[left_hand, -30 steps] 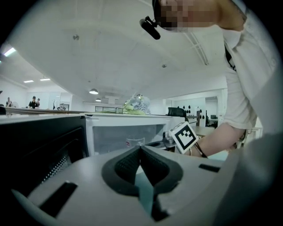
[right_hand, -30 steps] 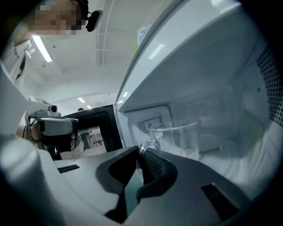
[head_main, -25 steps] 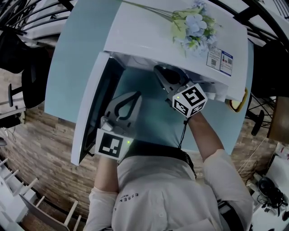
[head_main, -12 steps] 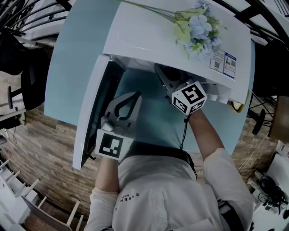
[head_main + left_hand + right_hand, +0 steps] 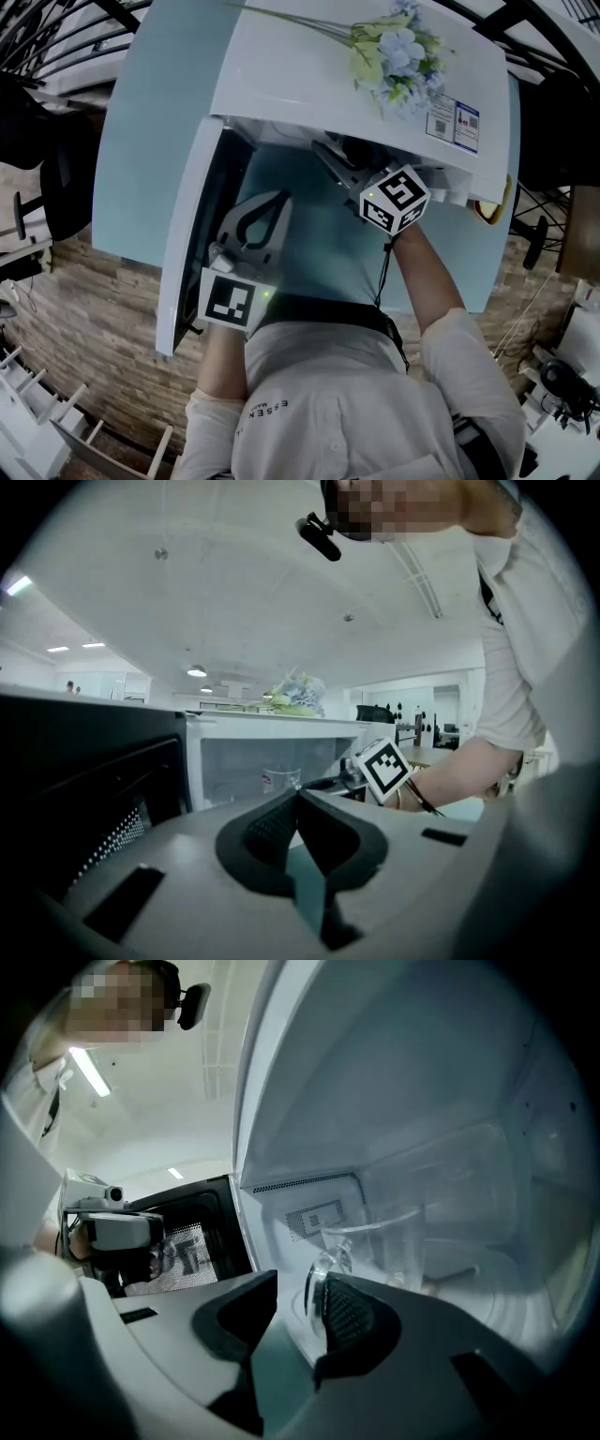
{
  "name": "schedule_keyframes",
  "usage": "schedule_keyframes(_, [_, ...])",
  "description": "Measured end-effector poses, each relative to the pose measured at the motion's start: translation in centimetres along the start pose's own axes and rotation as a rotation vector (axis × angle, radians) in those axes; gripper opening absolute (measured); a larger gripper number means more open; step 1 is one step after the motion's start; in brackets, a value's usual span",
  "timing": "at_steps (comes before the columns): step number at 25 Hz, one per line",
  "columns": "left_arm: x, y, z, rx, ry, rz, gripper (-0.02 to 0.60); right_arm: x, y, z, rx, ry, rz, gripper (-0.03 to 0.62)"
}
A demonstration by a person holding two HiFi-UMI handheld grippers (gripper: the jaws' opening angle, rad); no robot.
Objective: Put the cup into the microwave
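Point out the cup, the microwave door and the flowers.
cup (image 5: 389, 1241): right gripper view, its clear wall.
microwave door (image 5: 190, 234): head view, its white outer edge.
flowers (image 5: 398, 52): head view, the pale blooms.

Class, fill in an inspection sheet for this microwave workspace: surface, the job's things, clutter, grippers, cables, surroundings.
Surface: light blue table, carrying the microwave.
Job's things: clear handled cup stands upright inside the white microwave; its door hangs open at the left.
Clutter: flowers and stickers on the microwave's top.
Grippers: left gripper shut, empty, outside the microwave; right gripper reaches into the cavity, jaws opening, the cup's handle between them, pads not pressing on it.
Cables: thin dark cable along the right wrist.
Surroundings: brick-pattern floor; dark chair at the left.
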State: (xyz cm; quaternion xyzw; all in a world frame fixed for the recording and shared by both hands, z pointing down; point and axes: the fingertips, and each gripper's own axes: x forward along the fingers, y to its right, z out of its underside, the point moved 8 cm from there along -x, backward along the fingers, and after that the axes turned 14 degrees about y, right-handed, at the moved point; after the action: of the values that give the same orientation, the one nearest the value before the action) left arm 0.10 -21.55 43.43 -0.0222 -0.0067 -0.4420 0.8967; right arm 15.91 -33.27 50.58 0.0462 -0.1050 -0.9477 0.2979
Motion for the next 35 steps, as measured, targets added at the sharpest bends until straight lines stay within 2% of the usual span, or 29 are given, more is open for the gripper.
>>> schedule_keyframes(5, [0.0,0.2,-0.3,0.006,-0.001,0.016,0.002,-1.4,0.7,0.3,0.006,-0.012,0.062,0.130])
schedule_keyframes(10, [0.0,0.6,-0.6,0.004,0.004,0.021,0.002,-2.4,0.3,-0.2,-0.021,-0.019,0.079,0.130])
schedule_keyframes(18, [-0.3,2.0,-2.6,0.017,0.035,0.048,0.002,-6.1,-2.0,-3.4,-0.036,0.036,0.192,0.127])
schedule_keyframes(21, [-0.7,2.6,-3.8,0.028,0.047,0.058,0.002,-7.9,-3.8,-4.8,-0.036,0.071,0.243,0.057])
schedule_keyframes(29, [-1.8,4.4,-7.1,0.076,0.063,0.125,0.003,-11.3,-8.6,-9.0,-0.071,0.128,0.295,0.017])
schedule_keyframes(35, [-2.4,3.9,-9.8,0.106,0.098,0.119,0.002,-12.5,-11.9,-13.0,-0.182,0.168,0.248,0.017])
